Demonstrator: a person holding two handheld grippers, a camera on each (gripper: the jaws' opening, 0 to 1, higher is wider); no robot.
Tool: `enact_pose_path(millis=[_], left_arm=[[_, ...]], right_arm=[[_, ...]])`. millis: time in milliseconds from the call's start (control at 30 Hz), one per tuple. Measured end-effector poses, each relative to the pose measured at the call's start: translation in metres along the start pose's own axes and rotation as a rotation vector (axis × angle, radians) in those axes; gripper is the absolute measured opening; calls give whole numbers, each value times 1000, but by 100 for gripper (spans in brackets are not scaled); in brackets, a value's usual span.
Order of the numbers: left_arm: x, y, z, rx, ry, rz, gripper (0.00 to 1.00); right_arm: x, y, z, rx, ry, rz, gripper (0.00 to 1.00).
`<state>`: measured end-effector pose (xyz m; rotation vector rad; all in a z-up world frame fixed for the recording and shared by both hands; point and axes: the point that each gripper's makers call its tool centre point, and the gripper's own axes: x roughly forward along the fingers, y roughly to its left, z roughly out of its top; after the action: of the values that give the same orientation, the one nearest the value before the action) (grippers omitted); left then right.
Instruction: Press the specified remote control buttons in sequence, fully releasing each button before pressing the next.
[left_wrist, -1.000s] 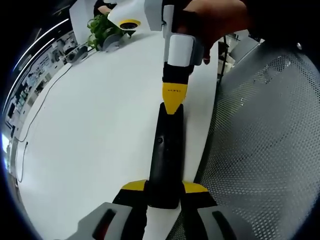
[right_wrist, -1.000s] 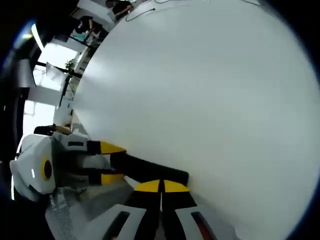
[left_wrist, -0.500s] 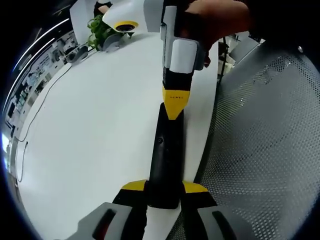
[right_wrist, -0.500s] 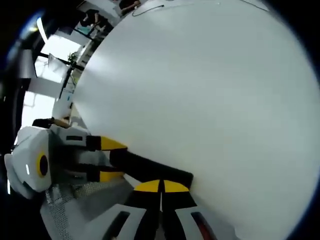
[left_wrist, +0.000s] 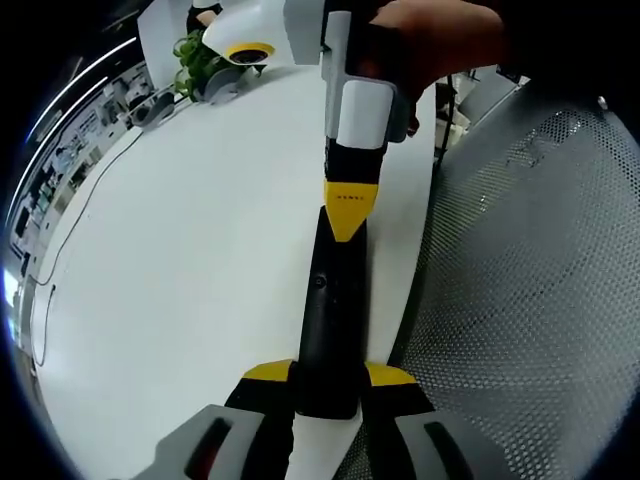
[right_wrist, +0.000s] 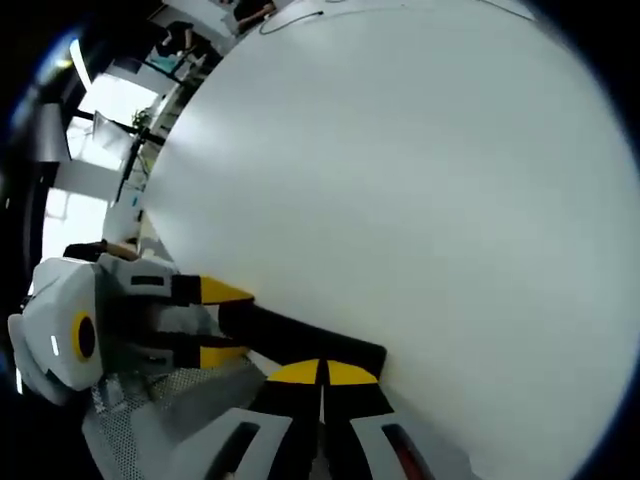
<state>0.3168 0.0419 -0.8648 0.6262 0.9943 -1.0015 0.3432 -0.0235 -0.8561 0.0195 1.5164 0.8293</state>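
Remote (left_wrist: 330, 320) lay on the white table (left_wrist: 190, 260), clamped in the left gripper (left_wrist: 328, 375) — the right gripper (left_wrist: 346, 212), jaws together, touched its far end.

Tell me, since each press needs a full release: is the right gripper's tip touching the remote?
Touching. In the left gripper view the right gripper, jaws shut, rests its yellow tip on the far end of the black remote, with no gap showing.

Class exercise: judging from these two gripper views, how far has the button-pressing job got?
Done: the left gripper clamps the black remote at the white table edge. In hand: the right gripper, jaws closed, has its tip on the remote's far end. Left: unclear; the buttons can't be made out, so no press count.
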Motion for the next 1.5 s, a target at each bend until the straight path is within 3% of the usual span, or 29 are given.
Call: enact_pose_path(millis=[367, 567, 867, 1000, 1167, 1500], left_arm=[[0, 1, 0, -2, -11, -1, 25], [0, 0, 1, -2, -14, -1, 25], [0, 1, 1, -1, -17, -2, 25], [0, 1, 1, -1, -18, -2, 25], [0, 1, 1, 0, -19, -2, 25], [1, 1, 1, 0, -20, -2, 25]], right_arm=[[-1, 1, 0, 26, -4, 5, 0], [-4, 2, 7, -11, -43, -16, 0], [-2, 9, 16, 42, -97, 52, 0], [1, 14, 14, 62, -90, 78, 0], [4, 9, 13, 36, -81, 38, 0], [5, 8, 15, 40, -85, 41, 0]])
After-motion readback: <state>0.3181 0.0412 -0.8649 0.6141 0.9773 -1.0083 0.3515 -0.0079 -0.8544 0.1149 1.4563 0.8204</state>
